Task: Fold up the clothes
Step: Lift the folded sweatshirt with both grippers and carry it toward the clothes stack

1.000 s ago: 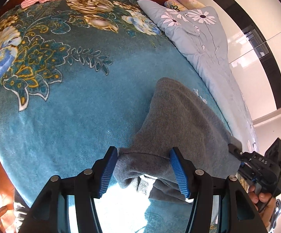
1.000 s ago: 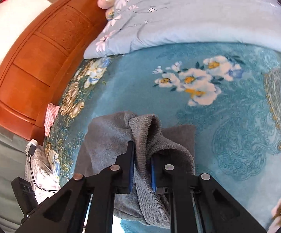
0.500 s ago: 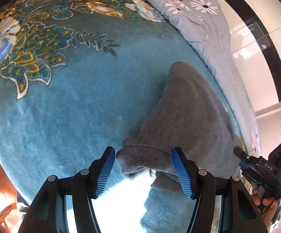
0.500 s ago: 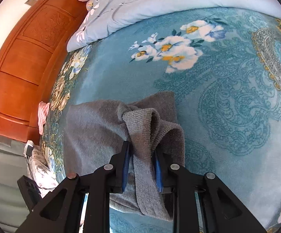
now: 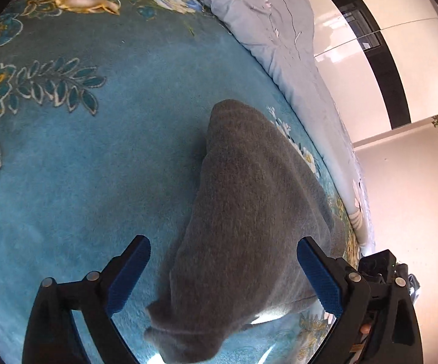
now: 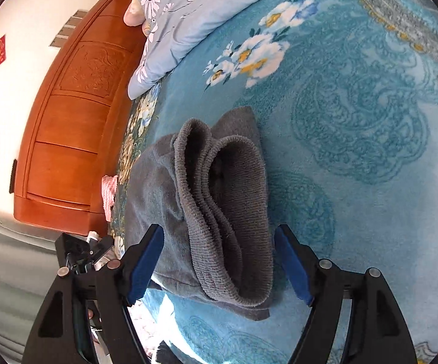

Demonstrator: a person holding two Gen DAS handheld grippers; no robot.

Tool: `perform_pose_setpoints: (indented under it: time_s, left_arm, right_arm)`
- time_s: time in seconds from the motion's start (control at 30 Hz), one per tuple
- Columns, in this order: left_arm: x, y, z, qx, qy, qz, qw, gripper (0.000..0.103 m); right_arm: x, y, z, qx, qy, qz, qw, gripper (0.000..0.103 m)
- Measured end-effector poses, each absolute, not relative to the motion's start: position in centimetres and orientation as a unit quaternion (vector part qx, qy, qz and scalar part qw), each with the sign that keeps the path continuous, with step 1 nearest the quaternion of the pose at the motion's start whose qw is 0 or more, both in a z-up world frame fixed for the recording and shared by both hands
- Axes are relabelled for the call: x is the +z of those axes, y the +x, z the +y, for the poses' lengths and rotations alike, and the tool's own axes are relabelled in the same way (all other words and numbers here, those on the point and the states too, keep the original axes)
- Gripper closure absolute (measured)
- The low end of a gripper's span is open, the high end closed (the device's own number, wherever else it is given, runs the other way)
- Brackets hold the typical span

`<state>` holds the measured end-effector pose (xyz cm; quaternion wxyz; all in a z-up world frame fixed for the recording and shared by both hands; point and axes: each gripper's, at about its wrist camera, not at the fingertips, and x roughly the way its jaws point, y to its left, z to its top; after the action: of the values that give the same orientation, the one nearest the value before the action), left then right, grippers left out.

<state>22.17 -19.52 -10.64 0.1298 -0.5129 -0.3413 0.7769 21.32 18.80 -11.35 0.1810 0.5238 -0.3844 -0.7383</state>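
Both hand-held grippers have let go since a moment ago: the right hand-held gripper (image 6: pixel 219 264), which had the ribbed cuff pinched tight, now stands spread wide on either side of it, and the left hand-held gripper (image 5: pixel 223 276) has opened further too, with nothing between its blue pads (image 5: pixel 131 276) but loose cloth.

Everything lies on a bed covered by a teal floral blanket (image 5: pixel 82 166), plush and sunlit. A pale blue quilt (image 5: pixel 267 24) with white daisies is bunched along the far right edge in the left wrist view, and beyond it runs a glossy white wall with a dark band. From the right wrist view a carved orange-brown headboard (image 6: pixel 73 127) stands at the left, with a small pink cloth (image 6: pixel 108 194) at the blanket's edge beside it.

Wide open blanket stretches to the left of the left hand-held gripper and to the right of the right one.

The grey garment (image 5: pixel 249 212) rests on the blanket, folded into a long heap. Its near end lies between the left fingers without being clamped. In the right wrist view its ribbed cuff (image 6: pixel 228 218) is doubled over on top, sitting between the open jaws.
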Motion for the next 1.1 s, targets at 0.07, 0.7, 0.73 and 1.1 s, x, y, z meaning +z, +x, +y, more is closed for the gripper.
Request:
perform_pose_setpoints:
  time_s: [0.07, 0.7, 0.73, 1.1]
  left_arm:
    - [-11.2, 21.5, -19.0, 0.784, -0.518, -0.315, 0.137, 0.004]
    - [-11.7, 22.1, -17.9, 0.766, -0.507, -0.369, 0.142, 0.04]
    - [-11.4, 22.2, -17.6, 0.77, -0.508, -0.361, 0.136, 0.043]
    - [-4.7, 28.0, -15.3, 0.795, -0.473, -0.358, 0.126, 0.057]
  right_arm:
    - [-11.8, 20.8, 18.1, -0.738, 0.524, -0.383, 0.186, 0.027]
    - [-12.9, 18.1, 15.9, -0.737, 0.526, -0.399, 0.143, 0.04]
    - [-12.7, 18.1, 15.9, -0.738, 0.525, -0.402, 0.138, 0.045]
    - [-8.0, 19.8, 16.2, -0.745, 0.518, -0.391, 0.157, 0.068]
